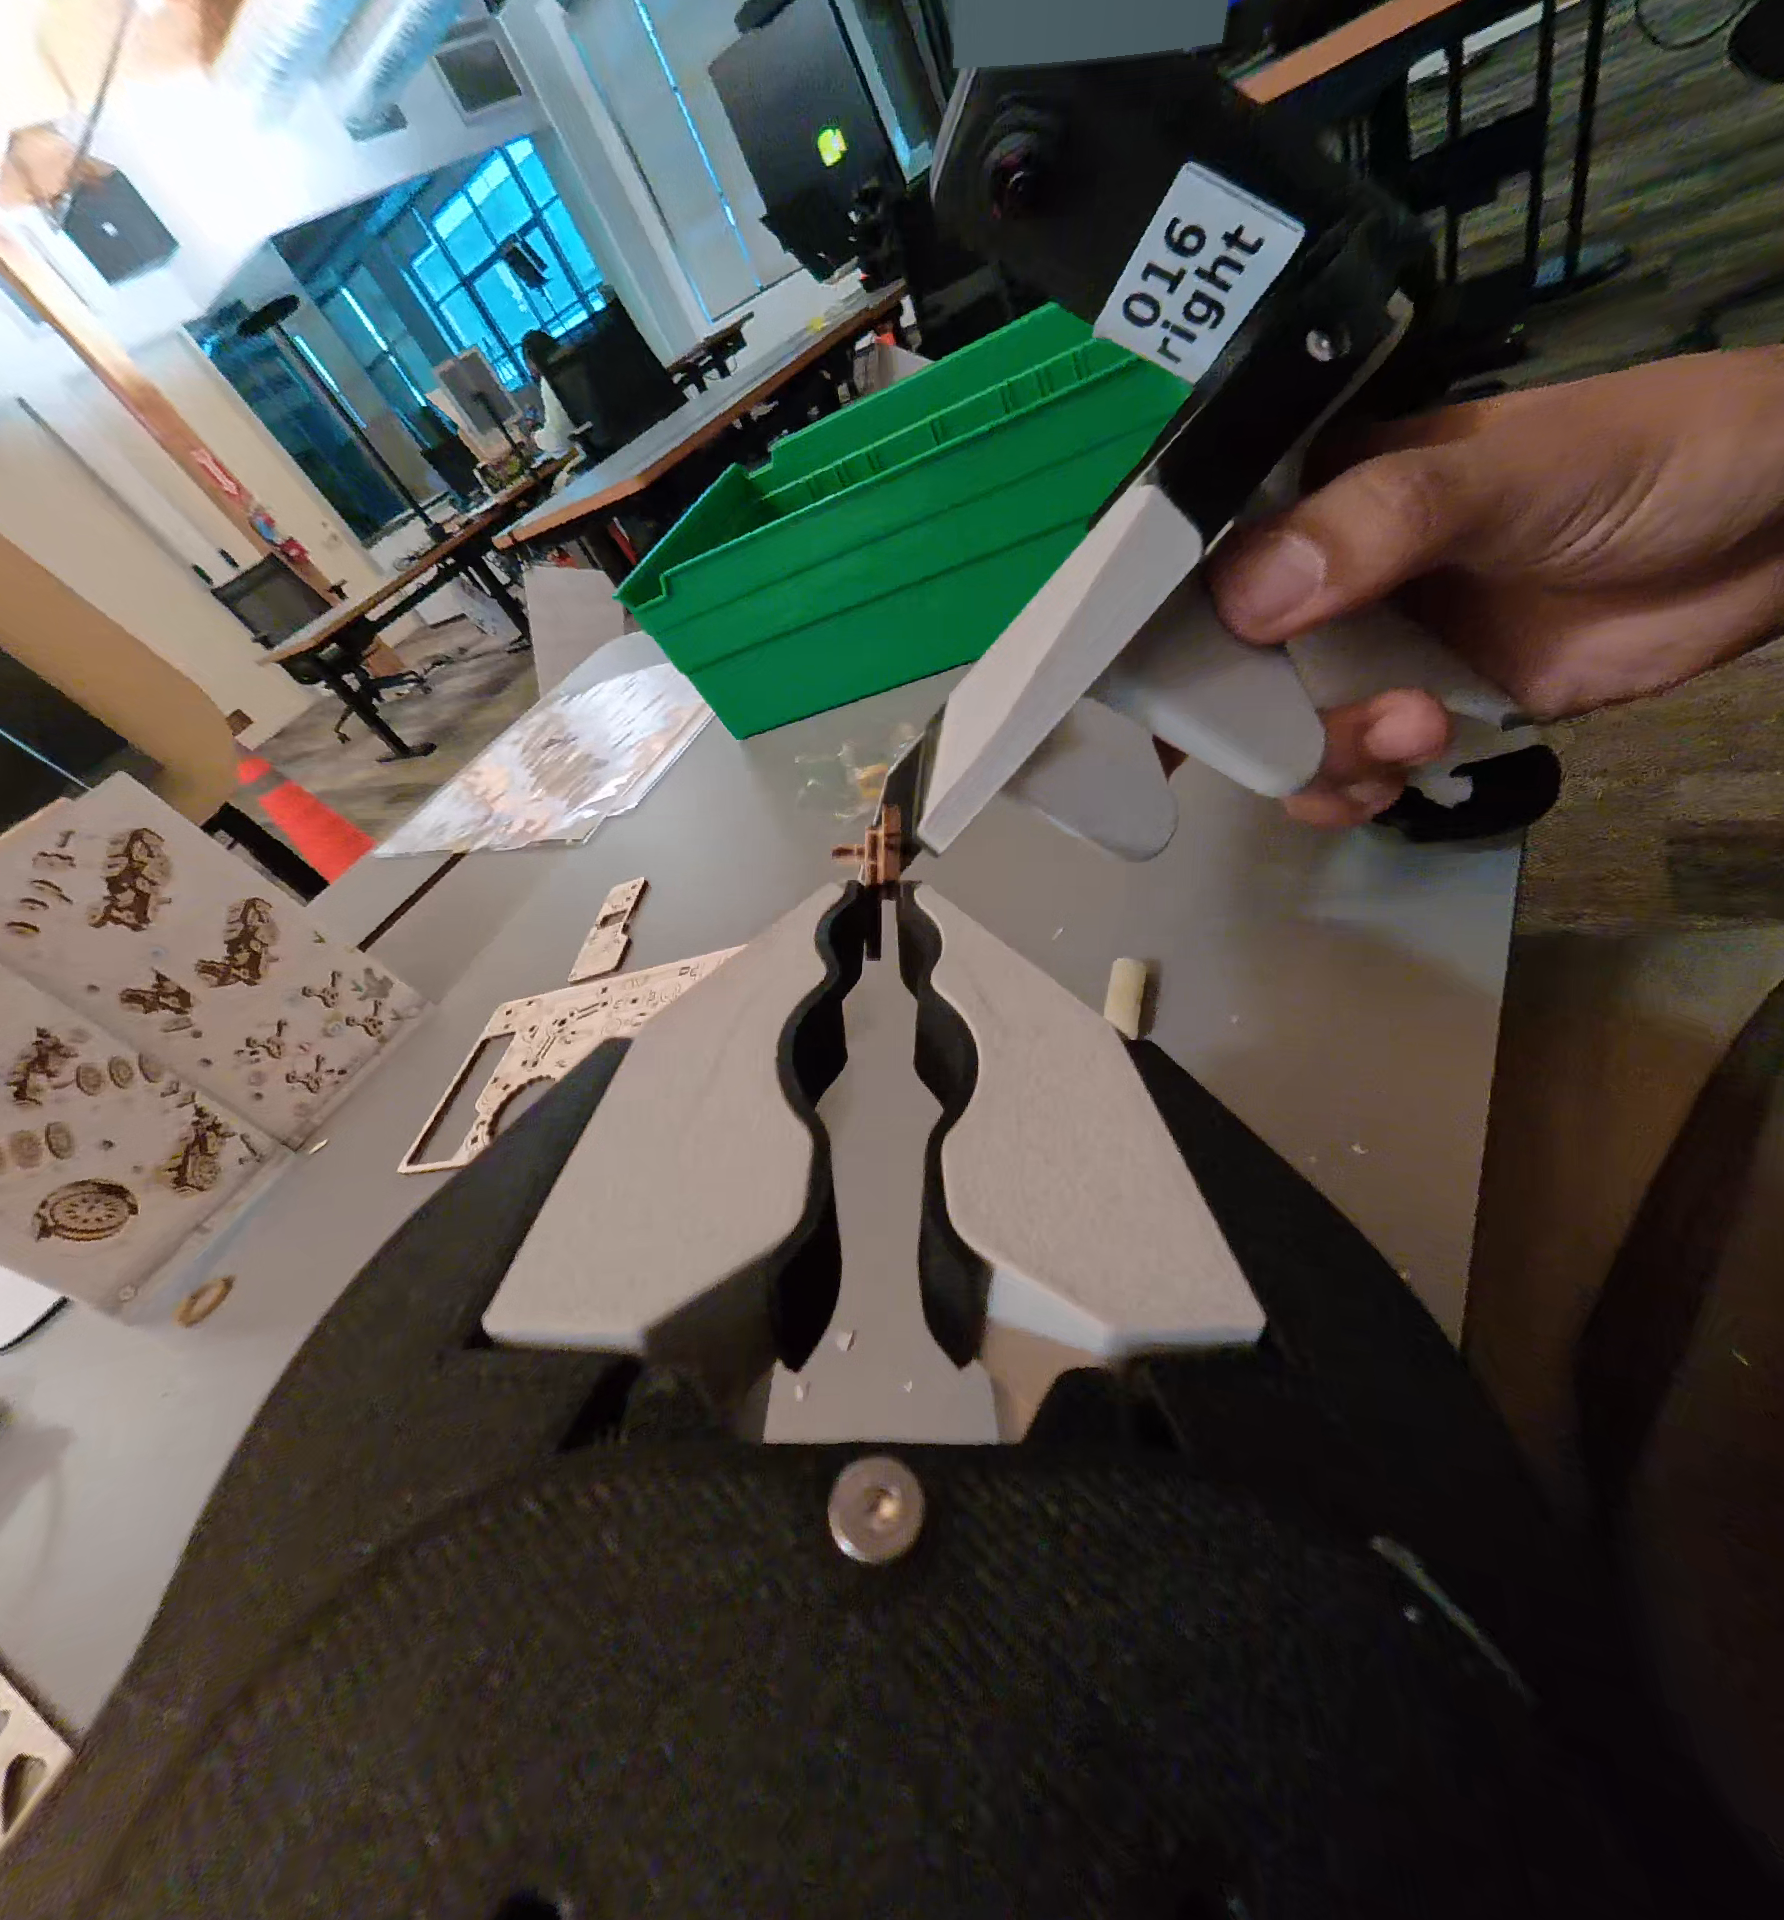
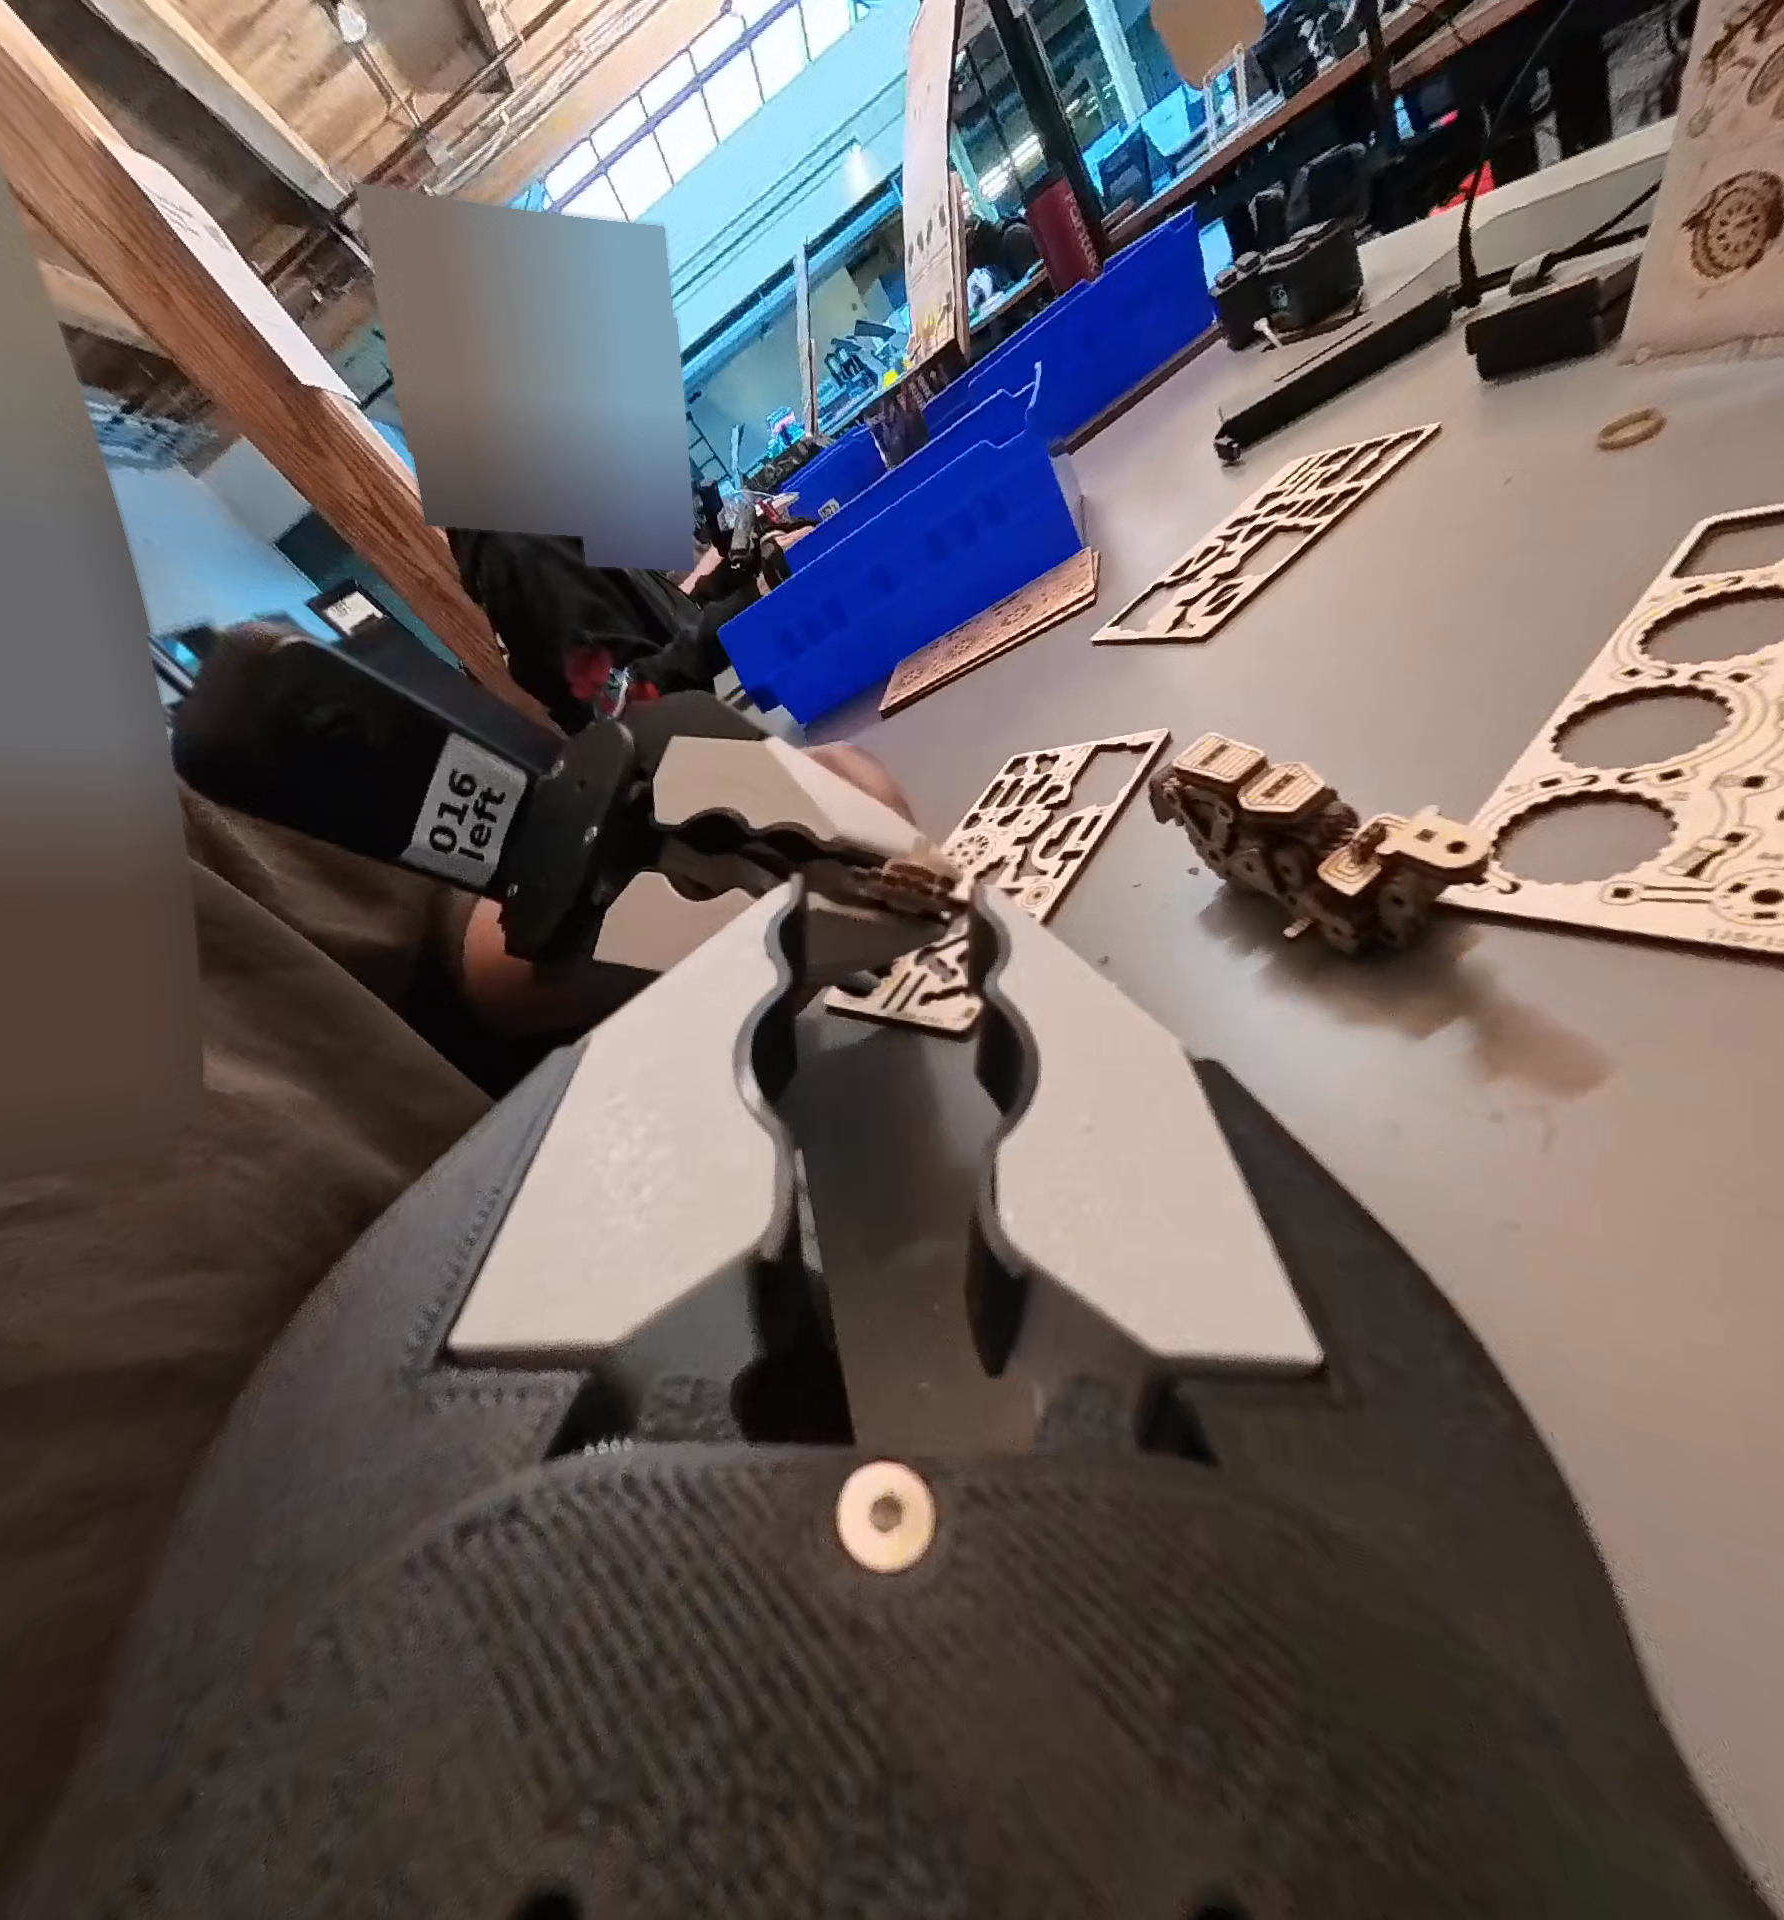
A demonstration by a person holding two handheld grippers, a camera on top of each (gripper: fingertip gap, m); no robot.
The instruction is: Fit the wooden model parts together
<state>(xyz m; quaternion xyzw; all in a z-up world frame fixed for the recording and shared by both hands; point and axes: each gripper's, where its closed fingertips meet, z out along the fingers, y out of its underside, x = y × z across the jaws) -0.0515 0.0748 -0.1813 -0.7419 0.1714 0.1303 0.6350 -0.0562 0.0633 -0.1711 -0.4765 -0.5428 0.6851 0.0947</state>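
Nearest the camera in the left wrist view, the left gripper (image 1: 875, 891) points away across a grey table (image 1: 1335, 997), its two grey fingers drawn narrow and pinching a small wooden part (image 1: 880, 844) at their tips. Far left on the table lies an open instruction booklet (image 1: 140, 1018) with printed diagrams; to its right lies a flat wooden sheet (image 1: 514, 1049) with pieces punched out, then a clear plastic bag (image 1: 555, 758), and behind it a green bin (image 1: 867, 582). Further right, the right gripper (image 1: 898, 831) comes down from above, held in a person's hand (image 1: 1553, 561) — its tip meets the same small part. In the right wrist view, the left gripper (image 2: 929, 883) reaches in from the left, clamped on the layered wooden part (image 2: 914, 881), which sits right at the tips of the right gripper (image 2: 883, 904); those fingers stand narrowly apart around it, though whether they grip it cannot be told. To the right a half-built wooden model (image 2: 1314, 852) rests on the table — beyond it, a large cut-out sheet (image 2: 1698, 748) and blue bins (image 2: 909, 582).
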